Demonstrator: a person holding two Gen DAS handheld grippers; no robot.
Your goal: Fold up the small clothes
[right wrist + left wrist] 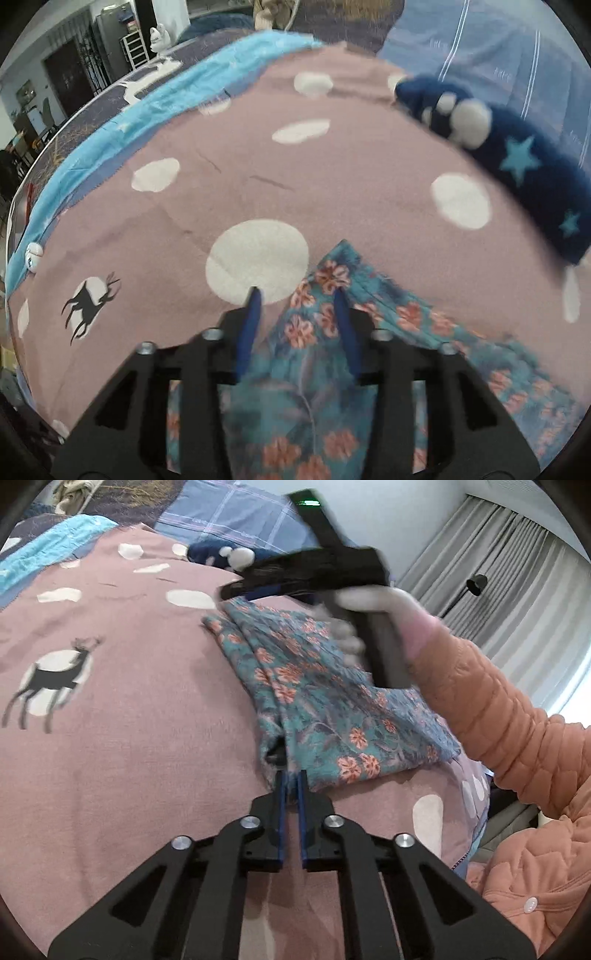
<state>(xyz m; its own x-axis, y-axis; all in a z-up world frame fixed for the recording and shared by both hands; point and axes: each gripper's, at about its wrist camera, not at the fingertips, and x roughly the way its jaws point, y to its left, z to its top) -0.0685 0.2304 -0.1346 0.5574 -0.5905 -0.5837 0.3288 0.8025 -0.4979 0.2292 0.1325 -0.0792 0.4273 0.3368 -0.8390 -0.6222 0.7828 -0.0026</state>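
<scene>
A teal floral garment (325, 709) lies folded in a long strip on the pink bedspread (129, 746). My left gripper (290, 775) is shut on the garment's near corner. My right gripper (236, 589) shows blurred in the left wrist view, above the garment's far end. In the right wrist view the right gripper (297, 295) is open, its blue fingers (343, 317) straddling the garment's far end (332, 280) without gripping it.
The bedspread (258, 177) has white dots and deer prints. A navy star-print plush item (517, 162) lies at the far right, with a blue plaid pillow (498, 48) behind. The person's orange sleeve (498, 720) reaches in from the right. The bed edge falls away at right.
</scene>
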